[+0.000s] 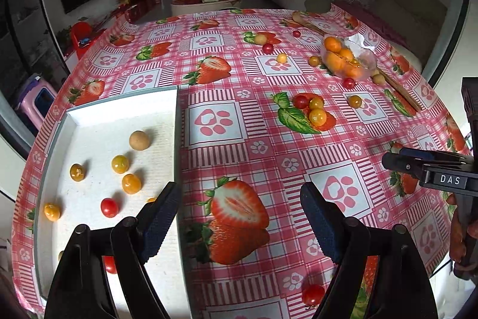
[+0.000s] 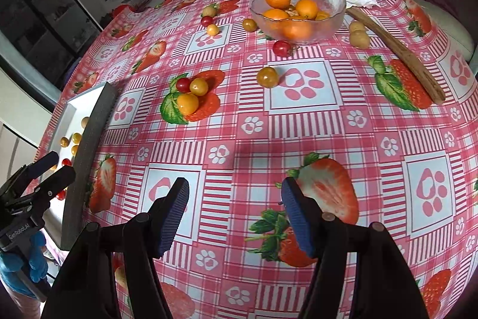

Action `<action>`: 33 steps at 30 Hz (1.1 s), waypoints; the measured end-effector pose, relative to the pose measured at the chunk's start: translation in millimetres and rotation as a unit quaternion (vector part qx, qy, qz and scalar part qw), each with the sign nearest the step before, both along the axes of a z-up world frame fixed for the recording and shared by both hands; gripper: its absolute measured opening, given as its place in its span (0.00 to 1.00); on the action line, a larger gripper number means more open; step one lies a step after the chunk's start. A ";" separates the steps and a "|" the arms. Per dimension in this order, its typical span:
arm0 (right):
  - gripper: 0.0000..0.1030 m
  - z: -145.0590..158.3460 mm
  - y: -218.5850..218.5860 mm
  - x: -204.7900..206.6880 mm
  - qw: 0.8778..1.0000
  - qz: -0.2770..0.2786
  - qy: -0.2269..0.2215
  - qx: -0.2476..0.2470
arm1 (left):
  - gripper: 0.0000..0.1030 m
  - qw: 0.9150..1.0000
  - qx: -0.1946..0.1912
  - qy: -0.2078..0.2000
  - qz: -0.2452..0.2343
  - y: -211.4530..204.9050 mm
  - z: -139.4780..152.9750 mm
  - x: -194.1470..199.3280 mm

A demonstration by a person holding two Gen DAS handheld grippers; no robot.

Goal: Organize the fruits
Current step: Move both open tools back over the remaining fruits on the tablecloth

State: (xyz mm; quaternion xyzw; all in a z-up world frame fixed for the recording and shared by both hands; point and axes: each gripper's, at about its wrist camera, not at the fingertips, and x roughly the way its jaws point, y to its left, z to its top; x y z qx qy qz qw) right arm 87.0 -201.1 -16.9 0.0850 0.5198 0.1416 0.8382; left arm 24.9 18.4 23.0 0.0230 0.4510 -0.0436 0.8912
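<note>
In the left wrist view, a white tray (image 1: 125,109) fills the lower left of the frame, holding a tan round fruit (image 1: 139,140), several yellow-orange cherry tomatoes (image 1: 120,164) and a red one (image 1: 109,207). The left gripper (image 1: 239,217) stands at the bottom centre with its jaws wide apart and nothing between them; its left finger overlaps the tray's right edge (the right one sits over the bare cloth). A red cherry tomato (image 1: 312,294) lies on the pink strawberry-print tablecloth (image 1: 215,121) at the lower middle, just beside the right finger. Right of centre sits a cluster of three tomatoes (image 1: 312,109), and in the upper right a glass bowl of oranges (image 1: 348,59) with a crumpled tissue (image 1: 358,41) behind it.

In the right wrist view, the tray shows at the left edge. The three-tomato cluster lies left of centre, a single yellow-brown tomato (image 2: 267,76) in the middle, and the bowl at top centre with a wooden stick (image 2: 397,50) slanting down the right. The right gripper (image 2: 235,214) at the bottom centre is partly spread and empty, over bare cloth.
</note>
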 end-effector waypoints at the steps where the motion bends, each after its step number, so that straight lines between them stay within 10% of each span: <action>1: 0.66 -0.5 -5.7 0.8 1.000 -0.005 -0.001 -0.004 | 0.80 1.000 0.005 0.000 -0.004 -5.7 -1.1 -3.3; 16: 0.66 -8.1 -6.4 21.7 1.000 0.007 -0.017 -0.018 | 0.80 0.999 0.001 -0.005 0.042 -4.8 -31.1 -77.2; 33: 0.66 -11.3 5.1 9.1 0.998 0.019 -0.036 -0.049 | 0.80 1.000 0.008 0.003 -0.013 -28.3 -49.6 -105.2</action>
